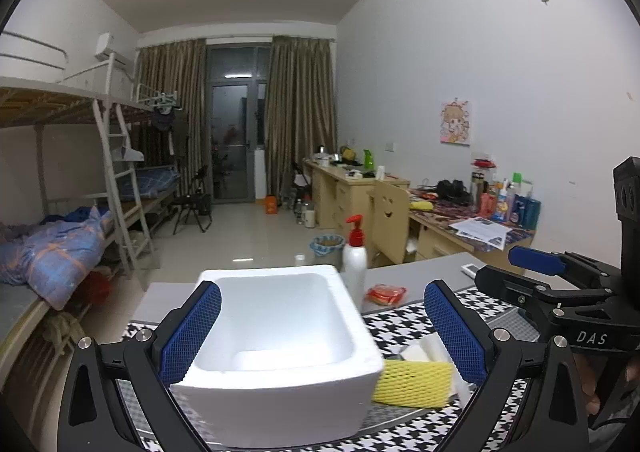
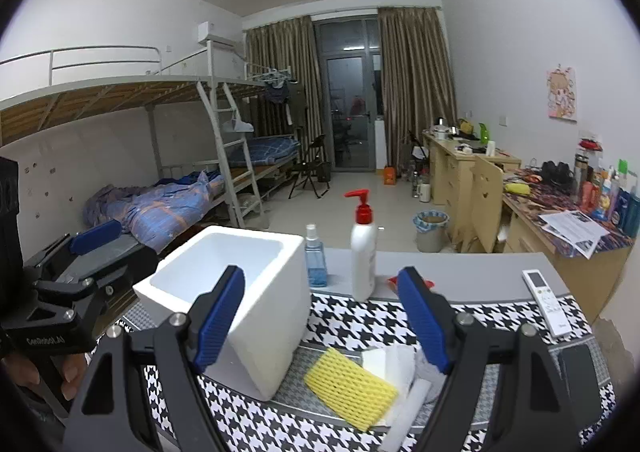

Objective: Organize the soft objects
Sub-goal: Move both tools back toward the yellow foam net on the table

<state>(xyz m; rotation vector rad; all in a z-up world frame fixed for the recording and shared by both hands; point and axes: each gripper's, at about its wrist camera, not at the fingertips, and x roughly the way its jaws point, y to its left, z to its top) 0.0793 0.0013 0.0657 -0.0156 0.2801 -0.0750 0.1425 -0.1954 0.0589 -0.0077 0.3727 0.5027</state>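
Note:
A white foam box [image 1: 280, 332] stands open-topped on the houndstooth mat [image 2: 360, 320]. My left gripper [image 1: 324, 332] is open around it: the left pad sits by the box's left wall and the right pad stands well off it. Right of the box lies a yellow foam net [image 2: 352, 388] beside white soft pieces [image 2: 394, 362]; the same yellow foam net [image 1: 412, 382] shows in the left wrist view. My right gripper [image 2: 322, 316] is open above them, with nothing pressed between its pads. The box [image 2: 228, 292] is partly behind its left finger.
Behind the mat on the grey table [image 2: 460, 272] stand a white pump bottle [image 2: 364, 252] and a blue spray bottle [image 2: 316, 260]. A red packet [image 1: 386, 294] lies close by and a remote control [image 2: 546, 298] at the right. Bunk beds line the left wall, cluttered desks the right.

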